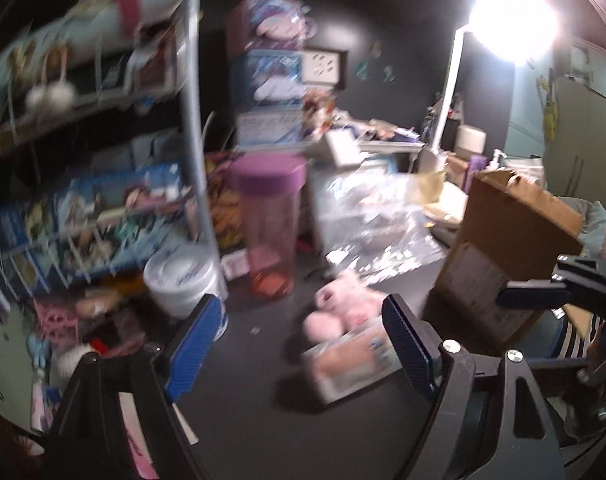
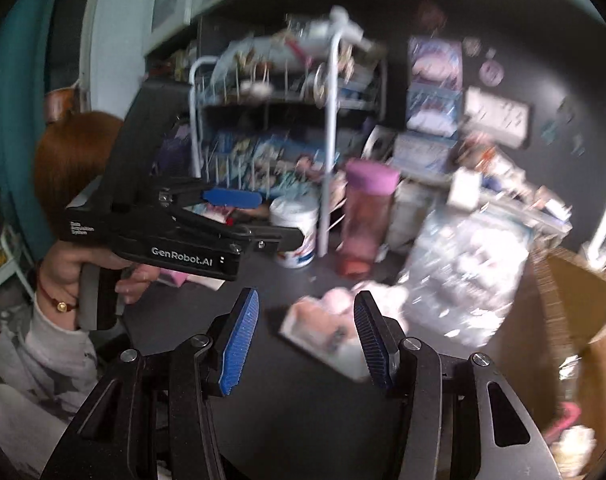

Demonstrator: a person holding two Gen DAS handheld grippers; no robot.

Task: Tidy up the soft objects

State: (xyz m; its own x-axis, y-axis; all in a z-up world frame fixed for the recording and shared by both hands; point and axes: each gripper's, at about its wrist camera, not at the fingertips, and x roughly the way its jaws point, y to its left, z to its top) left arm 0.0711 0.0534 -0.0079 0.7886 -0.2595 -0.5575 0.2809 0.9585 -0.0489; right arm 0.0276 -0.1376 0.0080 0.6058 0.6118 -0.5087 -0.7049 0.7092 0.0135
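approach to pink plush toy [image 1: 339,308], both grippers empty, nothing grasped yet.

toy on dark table [image 1: 255,420], lying against a small flat packet [image 1: 351,364], between pink bottle [image 1: 269,232] and cardboard box [image 1: 507,248]. left gripper [image 1: 303,340] released, wide, nothing between the pads. right gripper [image 2: 307,336] partly parted, toy ahead of the tips, not touched. frames blurred, so detail limited. best to slow down, settle over the plush body, keep clear of the packet and crinkly plastic bag [image 1: 367,216], pinch the thick middle, then lift toward the box.
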